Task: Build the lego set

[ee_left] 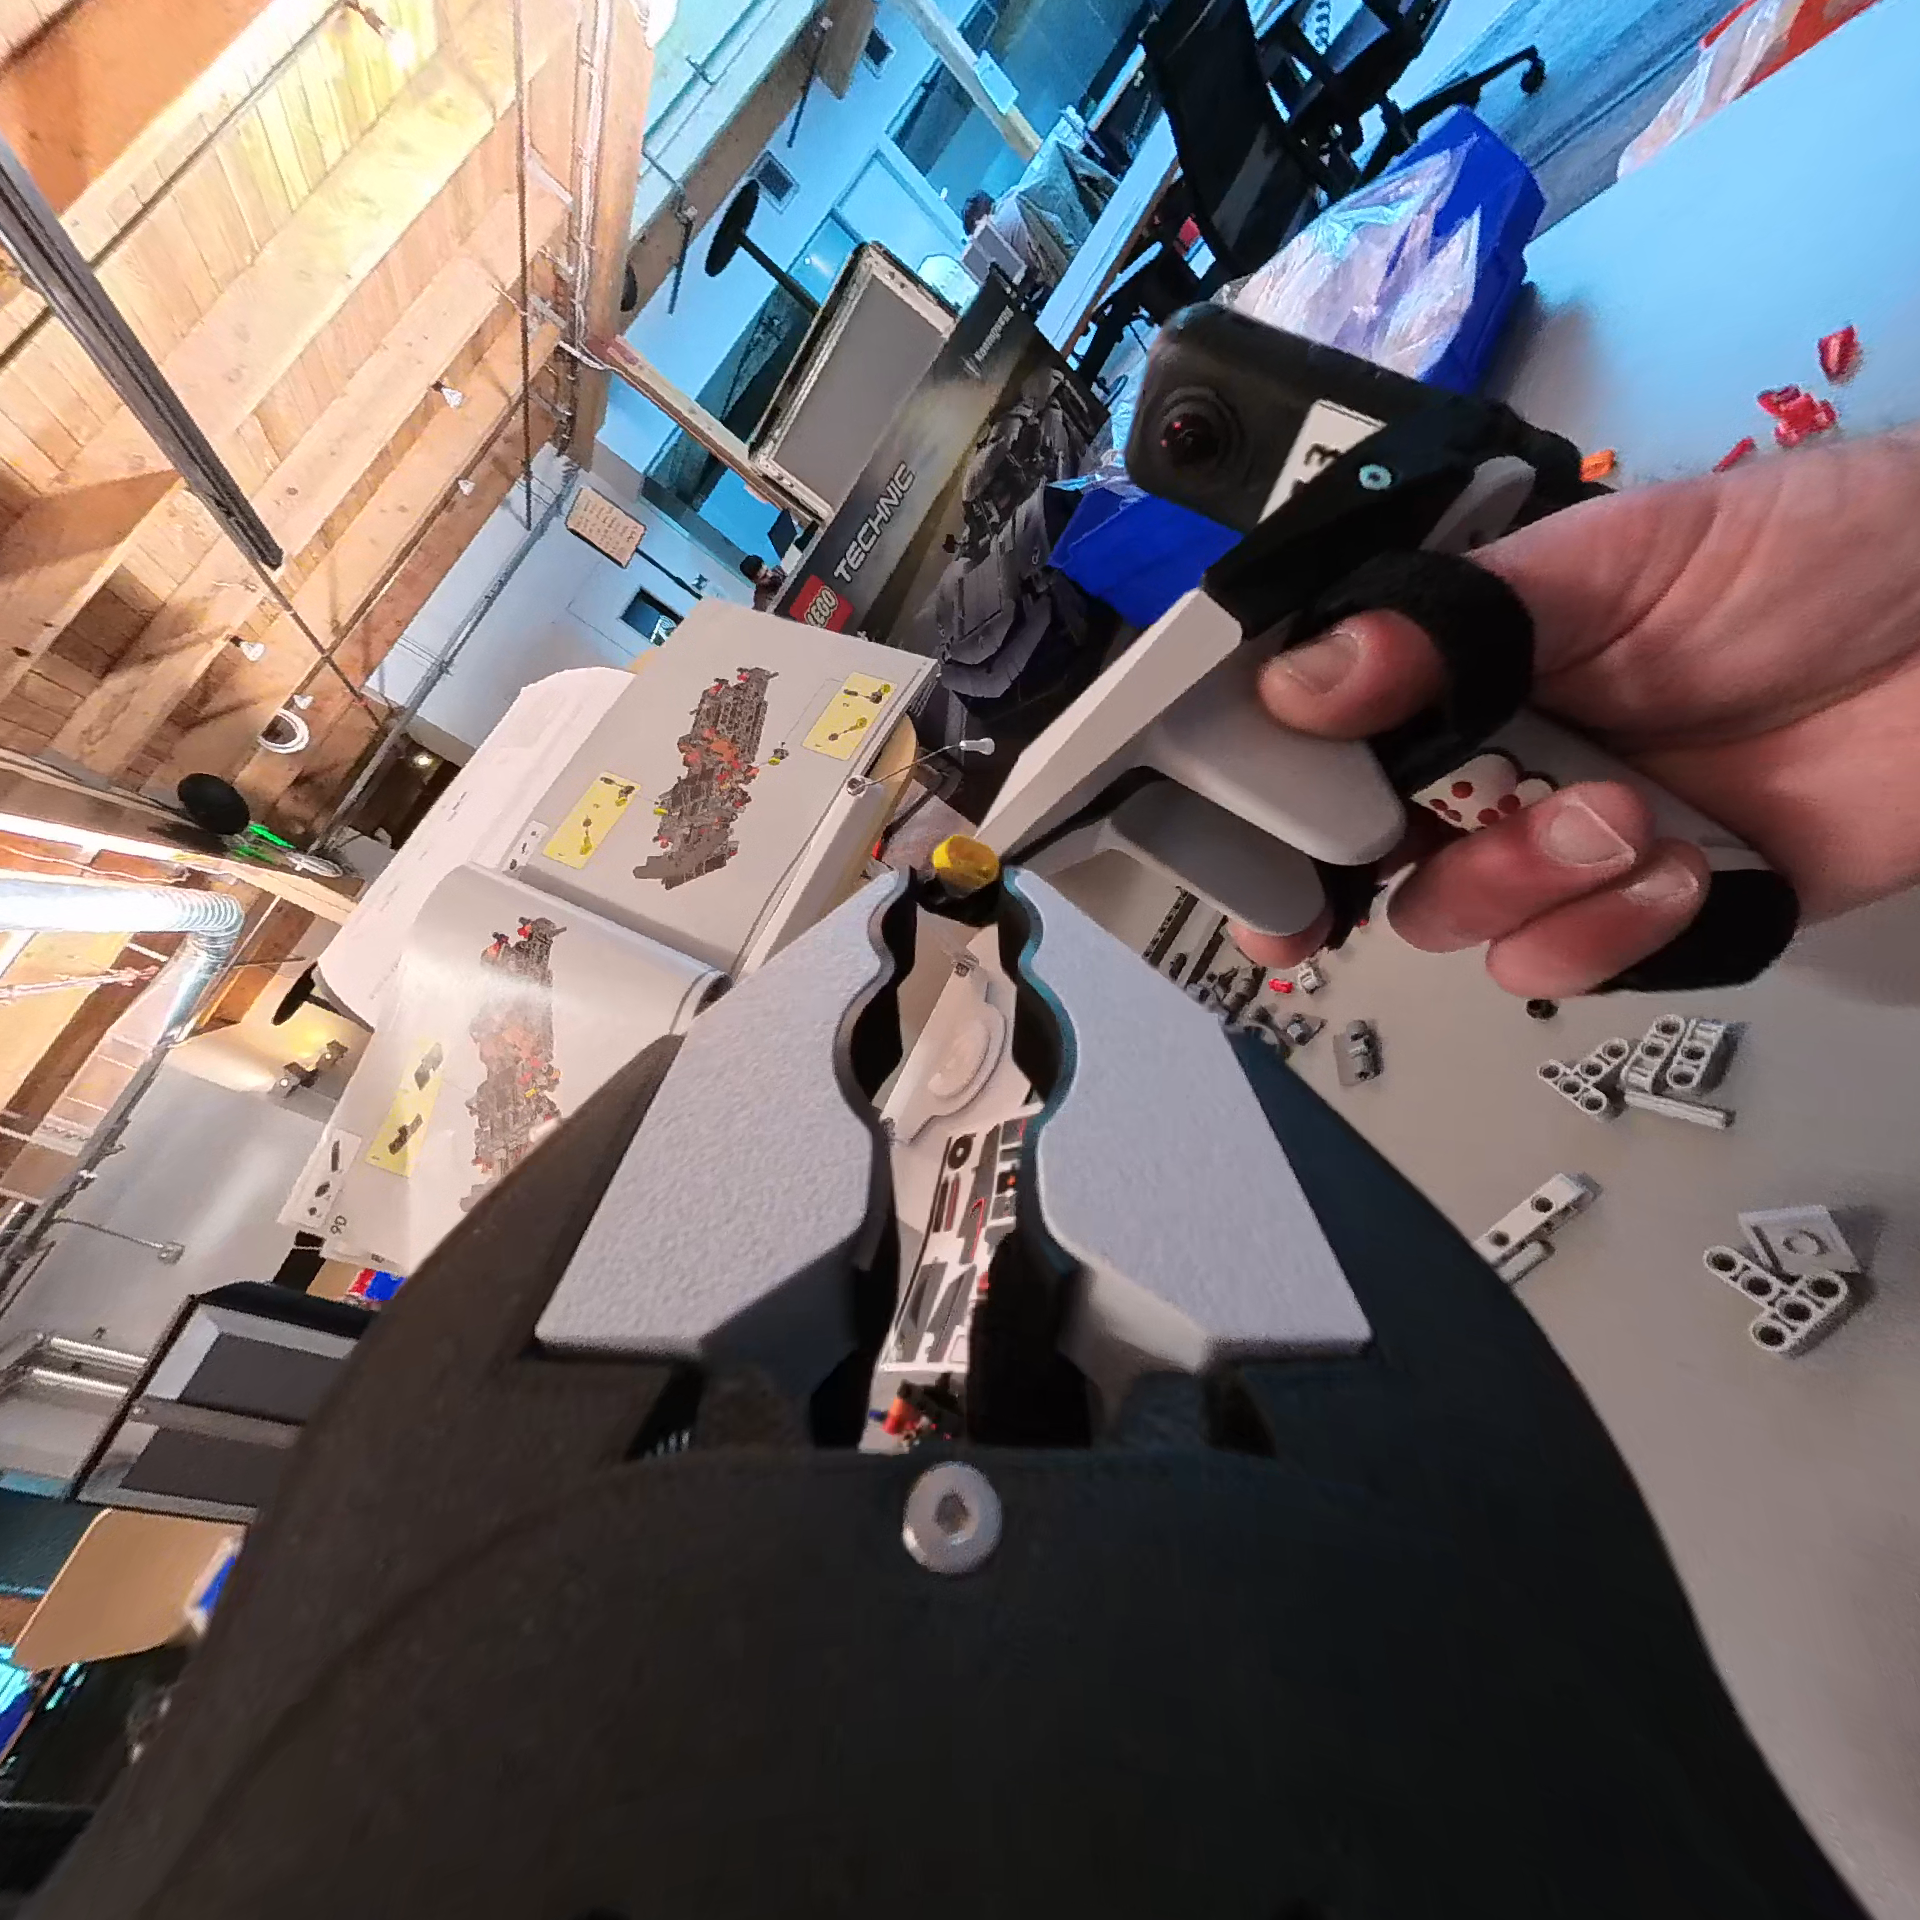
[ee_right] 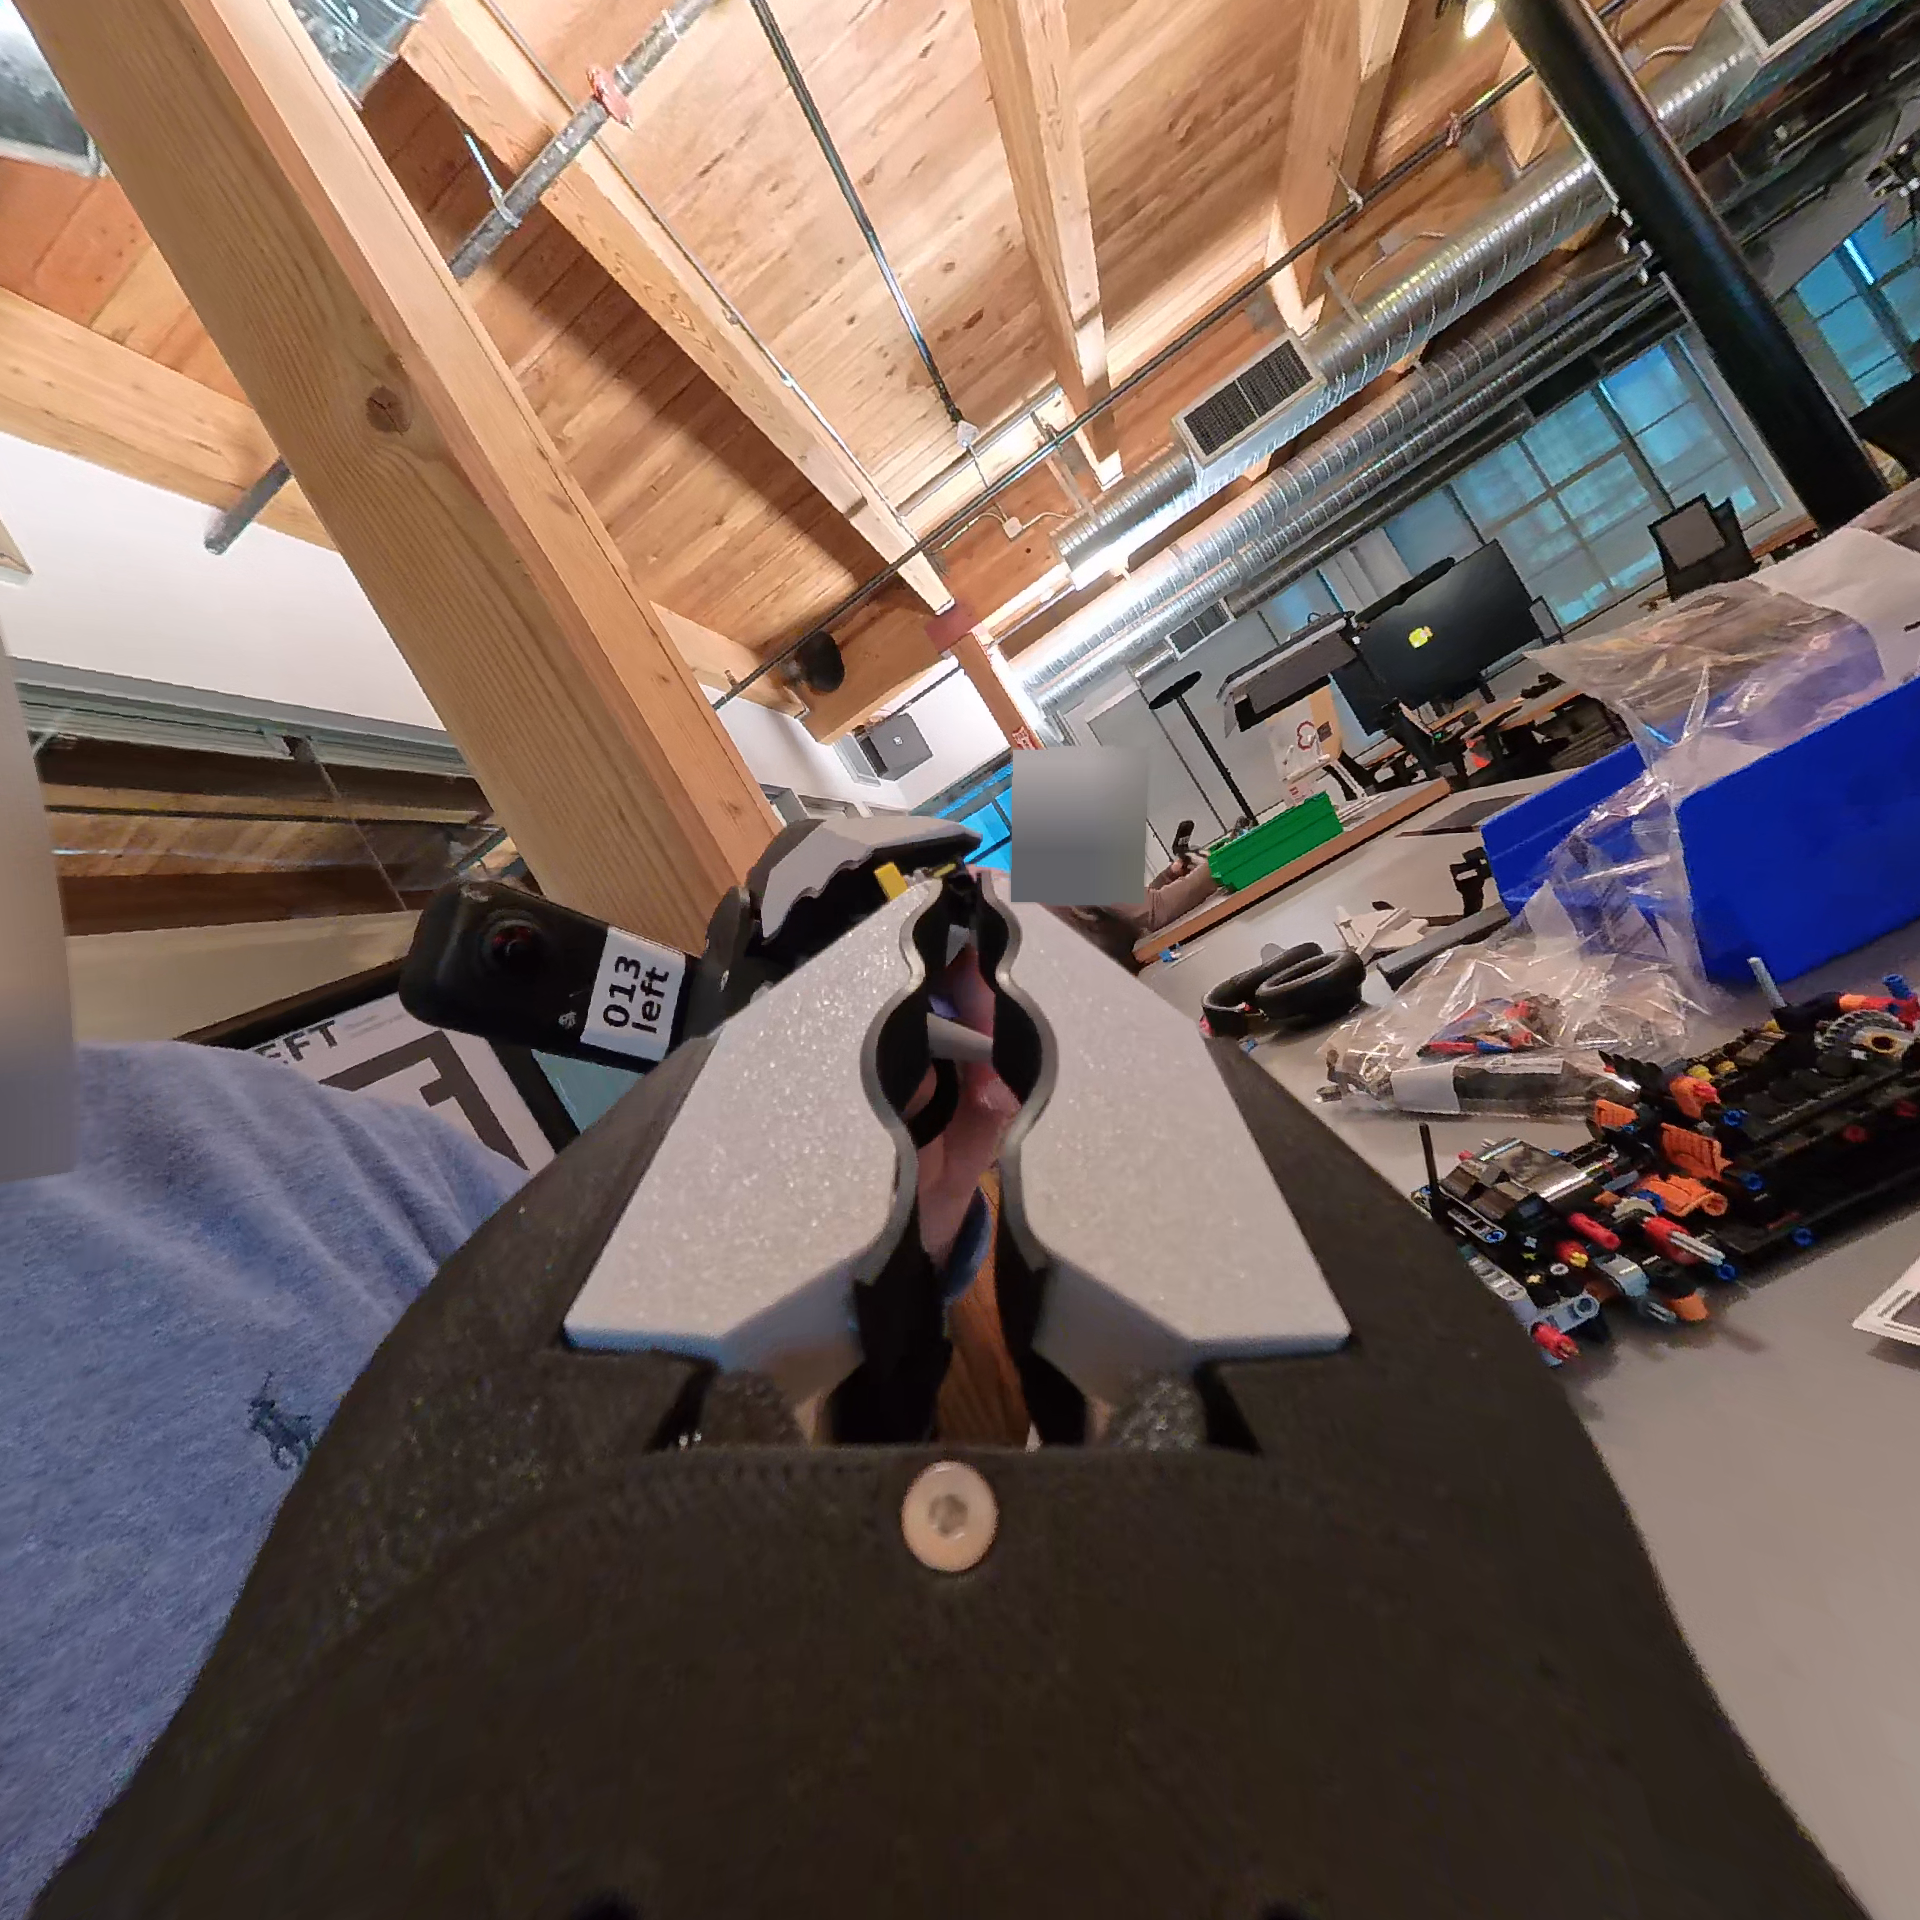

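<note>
My left gripper (ee_left: 961, 896) is shut on a small piece with a yellow head (ee_left: 961, 862) and a black lower part, held up in the air. My right gripper (ee_left: 997, 854), held by a hand (ee_left: 1662, 665), comes in from the right. Its jaws are closed and its tips touch the yellow head's side. In the right wrist view my right gripper (ee_right: 961, 900) has its tips together against the left gripper (ee_right: 914, 868). The yellow piece (ee_right: 889, 879) shows there. What sits between the right tips is hidden.
An open instruction booklet (ee_left: 675, 790) and the set's box (ee_left: 935, 520) stand behind. Grey beams (ee_left: 1642, 1070) and red pieces (ee_left: 1792, 410) lie on the grey table. The partly built model (ee_right: 1714, 1143), plastic bags (ee_right: 1507, 997) and a blue bin (ee_right: 1818, 831) are at the right. Only a small space, under 4 cm, lies between the two pairs of fingers. The partly built model (ee_right: 1714, 1143) is about 30 cm from both grippers' fingertips.
</note>
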`<state>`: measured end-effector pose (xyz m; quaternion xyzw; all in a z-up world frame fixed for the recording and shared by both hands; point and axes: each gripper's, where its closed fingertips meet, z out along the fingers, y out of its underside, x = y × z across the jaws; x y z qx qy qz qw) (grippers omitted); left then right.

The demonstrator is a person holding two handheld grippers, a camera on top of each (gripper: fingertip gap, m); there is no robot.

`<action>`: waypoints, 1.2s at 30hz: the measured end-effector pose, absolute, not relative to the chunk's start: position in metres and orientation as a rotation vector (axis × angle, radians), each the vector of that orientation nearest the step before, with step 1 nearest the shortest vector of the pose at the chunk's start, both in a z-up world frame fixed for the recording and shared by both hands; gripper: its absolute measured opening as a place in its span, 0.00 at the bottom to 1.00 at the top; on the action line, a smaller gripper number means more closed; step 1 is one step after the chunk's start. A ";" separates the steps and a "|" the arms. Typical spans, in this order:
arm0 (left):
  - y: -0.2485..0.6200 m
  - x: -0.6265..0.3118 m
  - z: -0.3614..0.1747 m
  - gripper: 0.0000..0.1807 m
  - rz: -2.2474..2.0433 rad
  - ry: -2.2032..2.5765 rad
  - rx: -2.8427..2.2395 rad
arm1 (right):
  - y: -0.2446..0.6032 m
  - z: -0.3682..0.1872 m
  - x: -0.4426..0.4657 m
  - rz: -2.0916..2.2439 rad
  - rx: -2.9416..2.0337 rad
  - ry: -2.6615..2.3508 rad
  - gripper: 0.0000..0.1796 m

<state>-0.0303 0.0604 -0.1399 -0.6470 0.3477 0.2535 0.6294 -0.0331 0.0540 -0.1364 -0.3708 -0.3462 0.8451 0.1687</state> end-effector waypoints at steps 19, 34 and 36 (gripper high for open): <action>0.053 -0.024 -0.143 0.07 0.446 0.957 -1.635 | 0.046 -0.139 -0.028 2.320 -1.053 -1.195 0.01; 0.058 -0.025 -0.143 0.08 0.457 0.931 -1.623 | 0.051 -0.138 -0.028 2.272 -1.064 -1.185 0.00; 0.059 -0.026 -0.144 0.07 0.451 0.926 -1.626 | 0.051 -0.139 -0.028 2.245 -1.082 -1.206 0.01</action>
